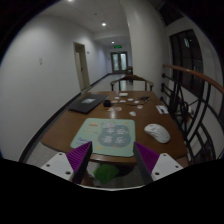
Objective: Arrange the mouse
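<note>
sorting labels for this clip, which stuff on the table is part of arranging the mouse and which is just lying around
Job:
white mouse
mouse mat, likely its target
gripper, fingers open, holding nothing

Just lying about:
laptop
papers and small items at the far end of the table

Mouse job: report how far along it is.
Done: nothing that shows. The white mouse lies on the bare wooden table, to the right of the light mouse pad and not on it. In hand: nothing; the claw is open and empty, short of the mat. Left: reach the mouse, grip it and set it in place, probably on the mat.
</note>
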Demonstrator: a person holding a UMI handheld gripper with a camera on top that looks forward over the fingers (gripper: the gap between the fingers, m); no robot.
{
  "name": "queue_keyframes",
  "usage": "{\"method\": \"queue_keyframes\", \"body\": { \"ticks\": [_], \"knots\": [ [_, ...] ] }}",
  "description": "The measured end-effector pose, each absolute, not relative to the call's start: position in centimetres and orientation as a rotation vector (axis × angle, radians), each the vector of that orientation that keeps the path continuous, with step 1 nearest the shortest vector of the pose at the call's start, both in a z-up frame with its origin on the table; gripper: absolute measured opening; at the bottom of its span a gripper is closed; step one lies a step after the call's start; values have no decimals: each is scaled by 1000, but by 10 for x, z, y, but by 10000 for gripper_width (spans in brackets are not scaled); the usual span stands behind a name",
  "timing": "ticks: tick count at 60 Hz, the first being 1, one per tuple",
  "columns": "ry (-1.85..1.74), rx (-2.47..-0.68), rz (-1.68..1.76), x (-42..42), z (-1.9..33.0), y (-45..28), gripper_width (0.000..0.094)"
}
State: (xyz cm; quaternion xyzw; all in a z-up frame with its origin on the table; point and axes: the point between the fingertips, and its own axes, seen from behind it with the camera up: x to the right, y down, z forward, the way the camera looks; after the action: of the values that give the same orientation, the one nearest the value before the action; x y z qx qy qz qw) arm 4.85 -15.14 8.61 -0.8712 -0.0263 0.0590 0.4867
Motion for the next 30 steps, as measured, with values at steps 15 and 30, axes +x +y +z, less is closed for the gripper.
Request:
{"method": "queue_keyframes", "body": {
  "ticks": [15, 30],
  "knots": [
    [42, -2170, -52, 169, 41, -114, 836],
    [-4, -2205, -135, 247, -5, -61, 827]
  ]
}}
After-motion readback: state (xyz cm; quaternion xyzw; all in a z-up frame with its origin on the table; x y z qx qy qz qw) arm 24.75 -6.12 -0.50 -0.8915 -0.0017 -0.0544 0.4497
